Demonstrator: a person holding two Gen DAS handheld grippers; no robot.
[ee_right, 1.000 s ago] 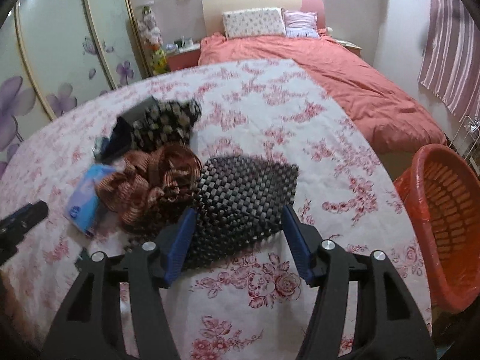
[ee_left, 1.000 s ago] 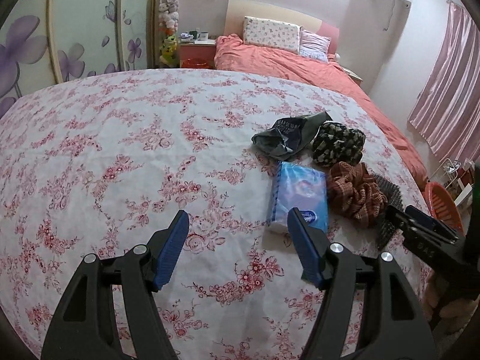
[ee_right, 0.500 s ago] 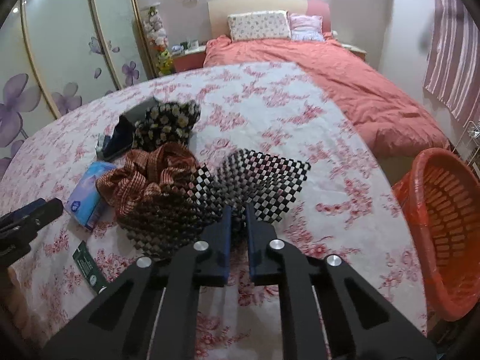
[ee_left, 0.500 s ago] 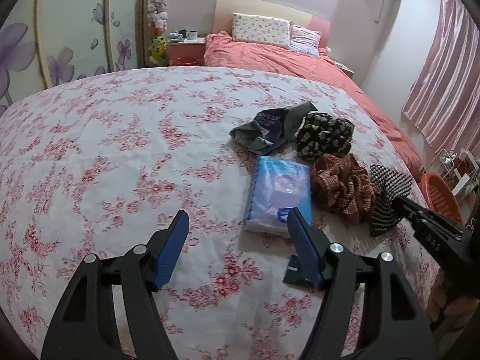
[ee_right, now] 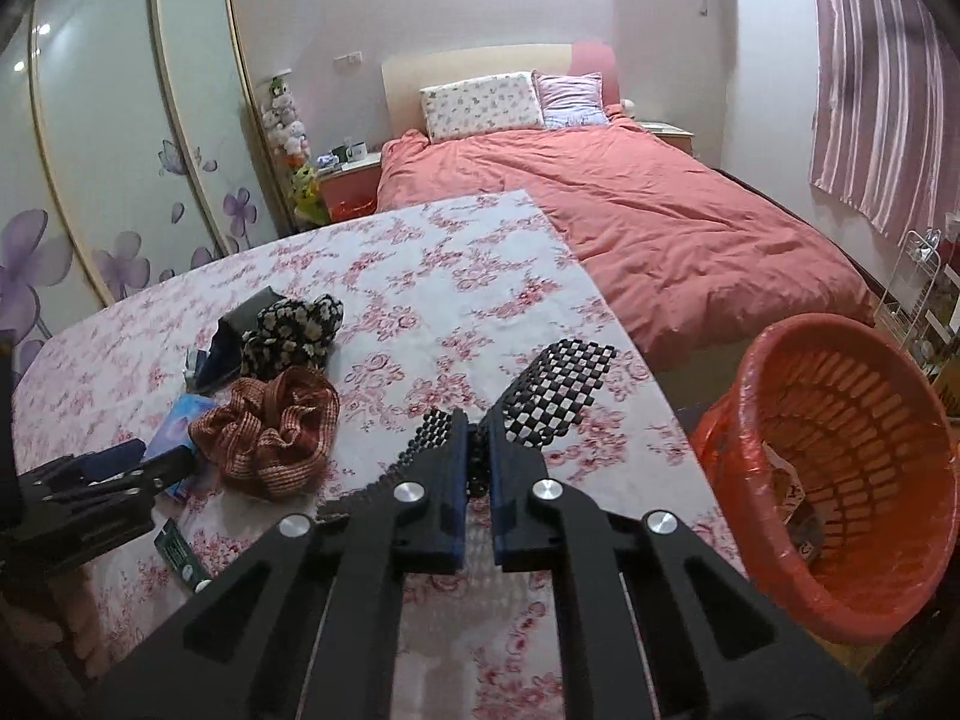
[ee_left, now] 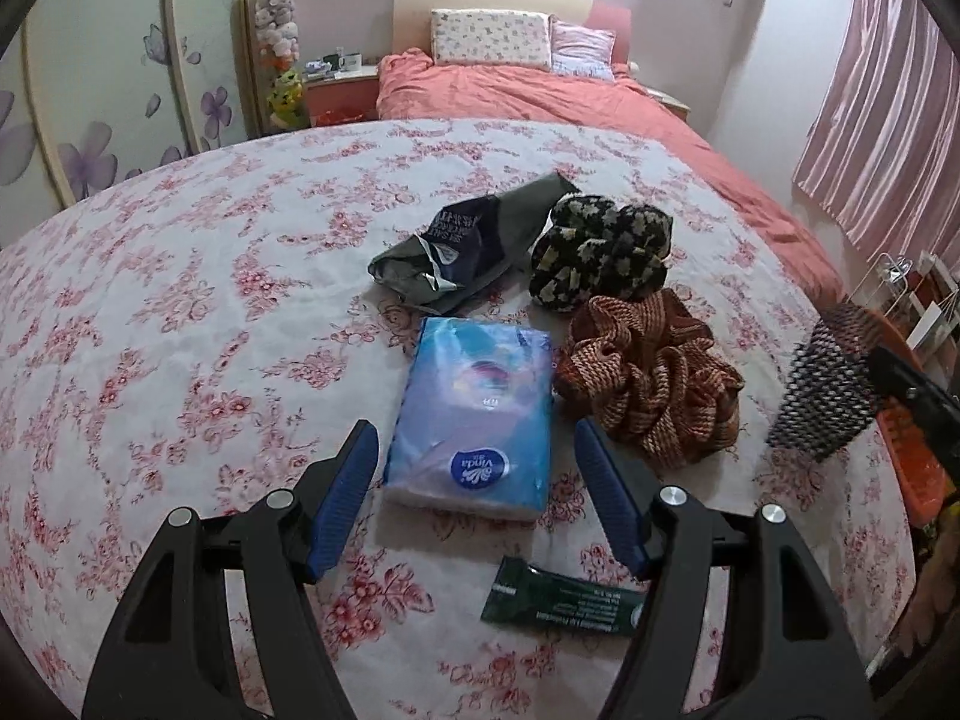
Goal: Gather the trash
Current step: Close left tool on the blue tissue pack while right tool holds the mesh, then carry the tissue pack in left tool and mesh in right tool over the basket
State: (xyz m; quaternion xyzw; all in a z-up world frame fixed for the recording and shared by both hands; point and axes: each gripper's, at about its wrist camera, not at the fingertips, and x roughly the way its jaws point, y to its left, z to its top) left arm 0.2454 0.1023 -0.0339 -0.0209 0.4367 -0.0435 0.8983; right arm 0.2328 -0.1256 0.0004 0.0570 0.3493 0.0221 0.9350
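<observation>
The black-and-white checkered mesh sheet (ee_right: 555,393), lying flat on the floral tablecloth (ee_right: 420,300) a second ago, now hangs lifted at the frame's centre, pinched in the right gripper (ee_right: 477,462), whose jaws have just closed on it; its long axis runs from lower left to upper right, toward the red plastic basket (ee_right: 888,588). The left gripper (ee_left: 477,492) stands wide, now hovering over the blue tissue pack (ee_left: 474,414).

Black-and-white checkered mesh sheet (ee_right: 558,396) was folded, off the floral cloth, left of the orange basket (ee_right: 840,594). Grey torn pouch (ee_left: 474,252), blue tissue pack (ee_left: 477,414) and dark green wrapper (ee_left: 558,600) lay flat, farther left.
</observation>
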